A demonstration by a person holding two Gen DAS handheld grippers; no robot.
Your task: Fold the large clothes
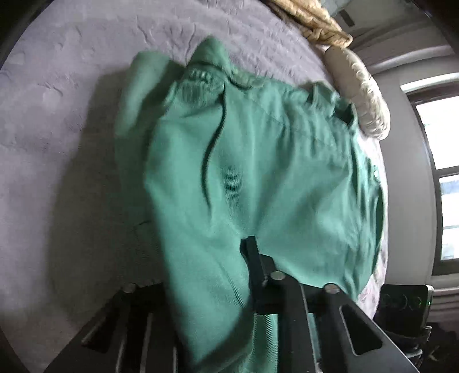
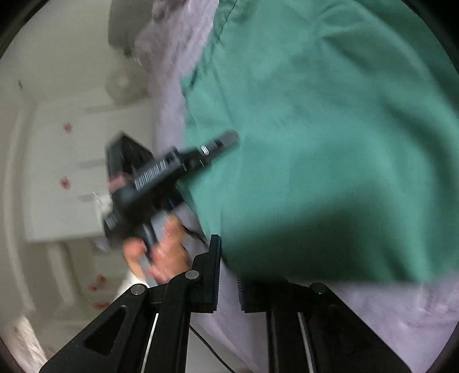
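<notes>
A large green garment (image 1: 258, 160) lies bunched on a lilac bed cover (image 1: 57, 114). My left gripper (image 1: 229, 258) is shut on a fold of its near edge; cloth drapes over the left finger and hides it. In the right wrist view the same garment (image 2: 315, 129) fills the upper right. My right gripper (image 2: 228, 258) is shut on the garment's lower edge, with the cloth hanging over the right finger. The left gripper (image 2: 226, 140) and the hand holding it show blurred at centre left, with its tip on the garment's edge.
A tan blanket (image 1: 315, 20) and a cream pillow (image 1: 364, 91) lie at the bed's far right edge. A window (image 1: 441, 172) is on the right wall. A dark device (image 1: 404, 304) stands beside the bed. White drawers (image 2: 71, 172) show past the bed edge.
</notes>
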